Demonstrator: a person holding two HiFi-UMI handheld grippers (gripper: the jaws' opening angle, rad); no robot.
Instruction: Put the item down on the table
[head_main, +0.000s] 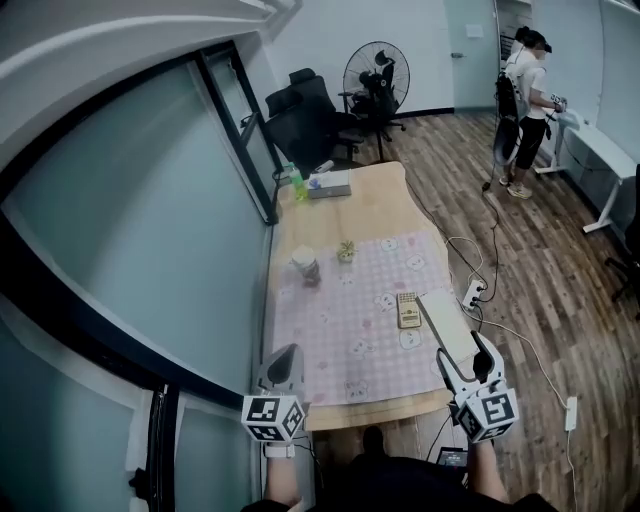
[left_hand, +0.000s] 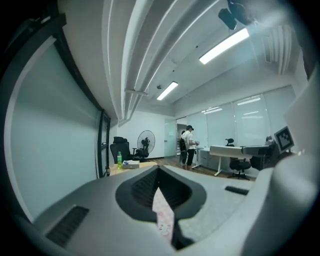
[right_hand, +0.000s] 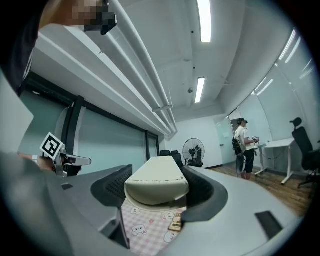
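A long cream-white block is held in my right gripper, which hovers over the front right corner of the table. In the right gripper view the block fills the space between the jaws, which are shut on it, with the pink checked cloth below. At the table's front left corner my left gripper carries nothing. Its jaws look closed in the left gripper view, where only a thin sliver of cloth shows between them.
On the pink cloth lie a yellow remote-like slab, a jar and a tiny plant. A green bottle and a tissue box stand at the far end. Glass wall on the left; power strip and cables on the floor; a person stands far right.
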